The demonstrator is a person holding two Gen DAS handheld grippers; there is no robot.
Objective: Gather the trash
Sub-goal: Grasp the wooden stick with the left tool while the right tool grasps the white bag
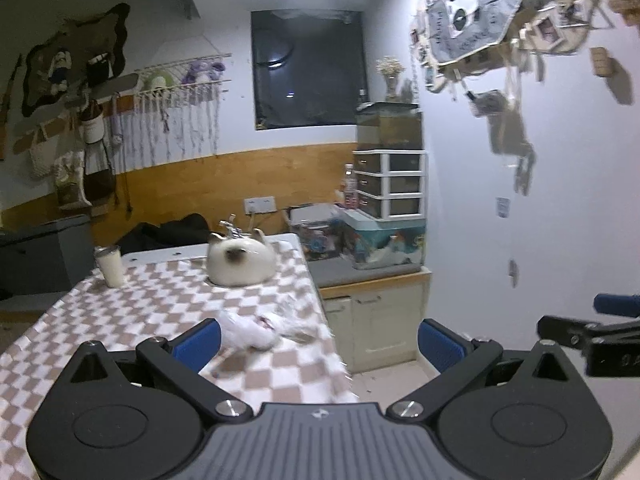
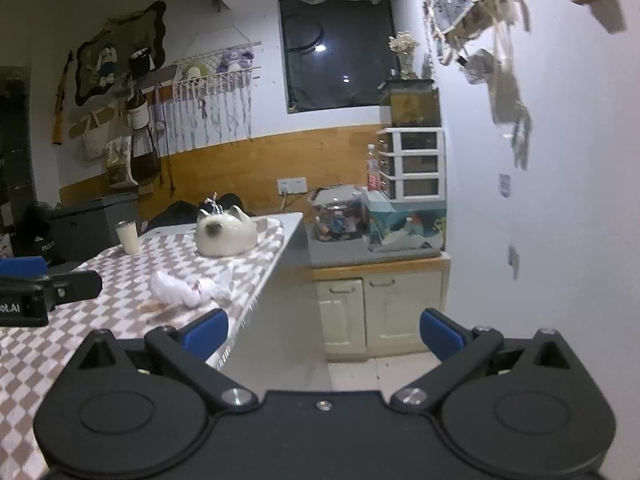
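The left hand-held gripper [image 1: 319, 343] hangs with jaws wide apart and empty, the crumpled white tissue [image 1: 256, 330] lying low-centre of frame on the checked worktop [image 1: 152, 308] beside its left finger — I'd centre over the wad, then pinch.

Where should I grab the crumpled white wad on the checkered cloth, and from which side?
Take the crumpled white wad across its bulkiest lump, coming down from above with the left gripper, whose open jaws are already nearest. It lies low and loose near the table edge, so a sideways push would likely shove it off.
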